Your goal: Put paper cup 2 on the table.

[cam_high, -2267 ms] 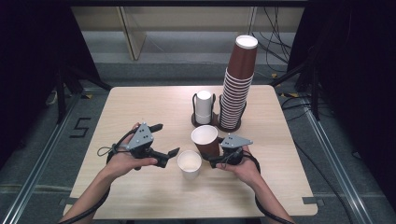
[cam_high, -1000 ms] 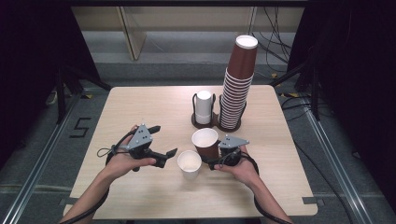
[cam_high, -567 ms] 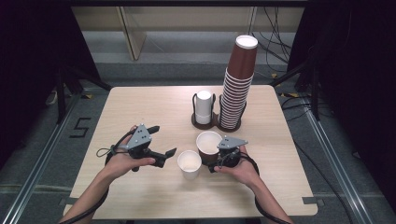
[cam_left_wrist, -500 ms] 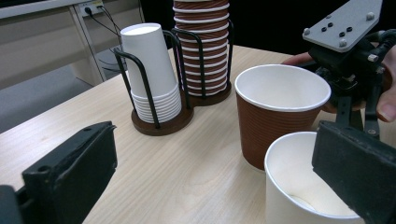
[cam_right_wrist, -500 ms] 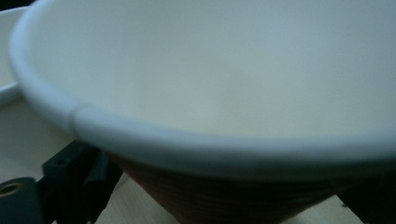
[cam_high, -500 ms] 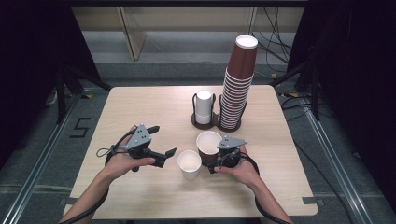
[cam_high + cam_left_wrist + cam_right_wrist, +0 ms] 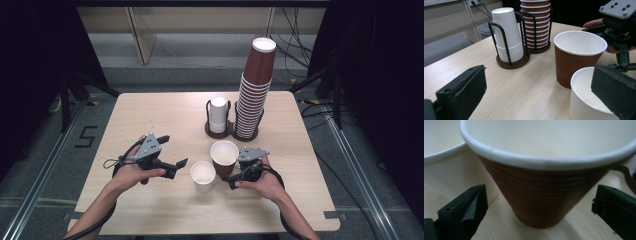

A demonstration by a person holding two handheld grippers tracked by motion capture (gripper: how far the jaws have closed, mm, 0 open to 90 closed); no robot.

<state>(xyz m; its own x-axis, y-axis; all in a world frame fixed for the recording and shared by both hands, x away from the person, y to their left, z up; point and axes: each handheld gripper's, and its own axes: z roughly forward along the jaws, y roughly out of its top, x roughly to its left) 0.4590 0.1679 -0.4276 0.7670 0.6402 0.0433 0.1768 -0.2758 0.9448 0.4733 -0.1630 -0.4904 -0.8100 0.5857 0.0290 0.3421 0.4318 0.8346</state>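
The brown cup point(image 7: 544, 195) stands upright on the bench point(image 7: 150, 115), between the jaws of the right tongs point(image 7: 541, 212), which have just been opening and now stand clear of it. The white cup point(image 7: 202, 176) sits just beside it, by the left tongs point(image 7: 179, 167), spread apart.

We see a pale wood table point(image 7: 150, 115) bearing four things: a dark rack point(image 7: 220, 131) at the back, with its white cup stack point(image 7: 218, 114) and tall brown cup stack point(image 7: 253, 95), and nearer us a brown cup point(image 7: 223, 157) standing upright just beside an upright white cup point(image 7: 203, 176), the two close together or touching
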